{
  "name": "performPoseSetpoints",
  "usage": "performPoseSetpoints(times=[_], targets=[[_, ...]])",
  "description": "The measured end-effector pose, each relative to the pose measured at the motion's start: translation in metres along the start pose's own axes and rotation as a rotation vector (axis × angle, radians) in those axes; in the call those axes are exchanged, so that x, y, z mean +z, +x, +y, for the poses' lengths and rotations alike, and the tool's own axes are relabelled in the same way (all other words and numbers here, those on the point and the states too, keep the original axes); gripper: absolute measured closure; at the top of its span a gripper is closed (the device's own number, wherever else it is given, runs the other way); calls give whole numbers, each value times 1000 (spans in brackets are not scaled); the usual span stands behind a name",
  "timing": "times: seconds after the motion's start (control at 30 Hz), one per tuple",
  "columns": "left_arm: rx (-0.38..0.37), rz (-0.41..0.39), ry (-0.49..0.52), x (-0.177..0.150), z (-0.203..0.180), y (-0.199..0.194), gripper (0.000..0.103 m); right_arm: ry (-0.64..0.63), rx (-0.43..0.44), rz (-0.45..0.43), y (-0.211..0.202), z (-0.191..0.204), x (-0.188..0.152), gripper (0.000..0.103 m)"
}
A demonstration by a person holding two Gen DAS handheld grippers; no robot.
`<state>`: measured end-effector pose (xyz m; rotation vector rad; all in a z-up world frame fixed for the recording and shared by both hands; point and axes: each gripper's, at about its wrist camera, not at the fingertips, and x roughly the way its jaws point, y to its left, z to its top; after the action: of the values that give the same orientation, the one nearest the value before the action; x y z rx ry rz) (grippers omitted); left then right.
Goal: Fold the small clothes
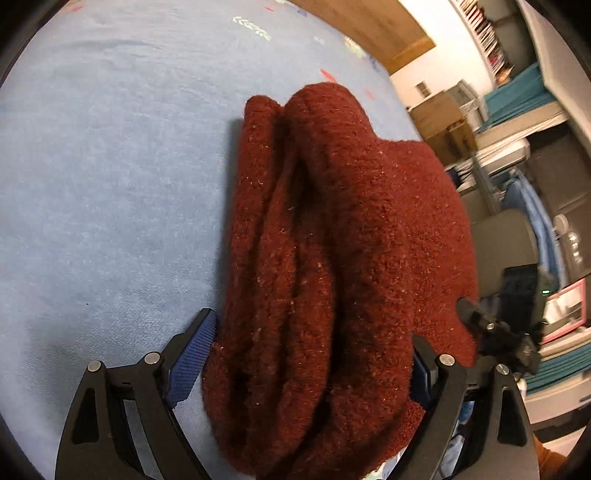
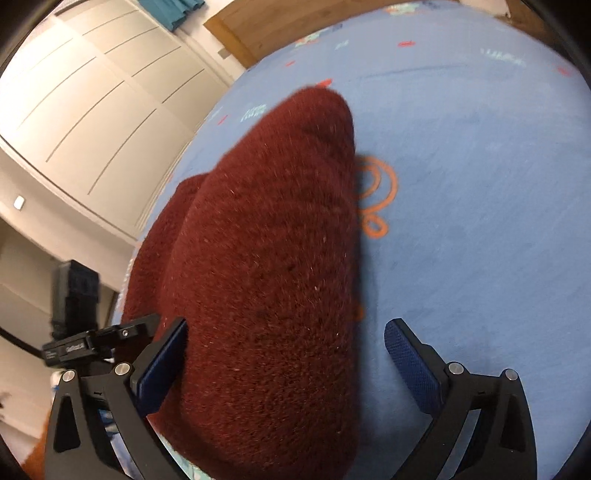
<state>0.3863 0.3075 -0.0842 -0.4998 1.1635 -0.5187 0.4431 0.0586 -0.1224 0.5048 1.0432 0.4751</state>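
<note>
A dark red fuzzy knit garment [image 1: 332,240] lies bunched in long folds on the blue bed sheet [image 1: 110,184]. My left gripper [image 1: 314,332] is open and straddles its near end. The left pad [image 1: 194,354] stands just beside the cloth and the right pad [image 1: 421,369] sits against its other side. In the right wrist view the same garment [image 2: 266,277] fills the middle. My right gripper [image 2: 288,326] is open. Its left pad [image 2: 162,369] is next to the cloth, while its right pad [image 2: 410,362] stands clear over bare sheet [image 2: 480,184].
The sheet carries small printed motifs, including an orange loop [image 2: 376,199]. A wooden bed frame [image 1: 369,26] edges the far side. Shelves, boxes and a chair [image 1: 498,240] crowd the room at the right. White wardrobe doors [image 2: 92,92] stand at the left.
</note>
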Motion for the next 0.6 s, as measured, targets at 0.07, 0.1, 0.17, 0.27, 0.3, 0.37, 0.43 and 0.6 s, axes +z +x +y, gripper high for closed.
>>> performPoseSetpoints(times=[0.07, 0.1, 0.17, 0.27, 0.3, 0.37, 0.43, 0.6], targets=[[-29, -15, 7, 0, 4, -2, 19, 14, 36, 20, 3, -4, -1, 0], [-50, -23, 8, 0, 5, -4, 21, 15, 53, 32, 6, -6, -1, 1], [-113, -35, -18, -2, 10, -6, 33, 16, 99, 61, 12, -8, -1, 3], [-189, -62, -59, -5, 17, -8, 45, 45, 177, 100, 17, -12, -3, 16], [-205, -72, -67, -7, 19, -11, 47, 34, 179, 98, 15, -12, -2, 20], [-253, -105, -90, -11, 21, -20, 52, 14, 177, 87, 8, -11, -1, 28], [-306, -144, -107, -9, 17, -27, 53, -9, 173, 72, -1, -9, 0, 35], [-348, -172, -83, 5, -8, -32, 54, -42, 148, 3, -34, -7, 3, 38]])
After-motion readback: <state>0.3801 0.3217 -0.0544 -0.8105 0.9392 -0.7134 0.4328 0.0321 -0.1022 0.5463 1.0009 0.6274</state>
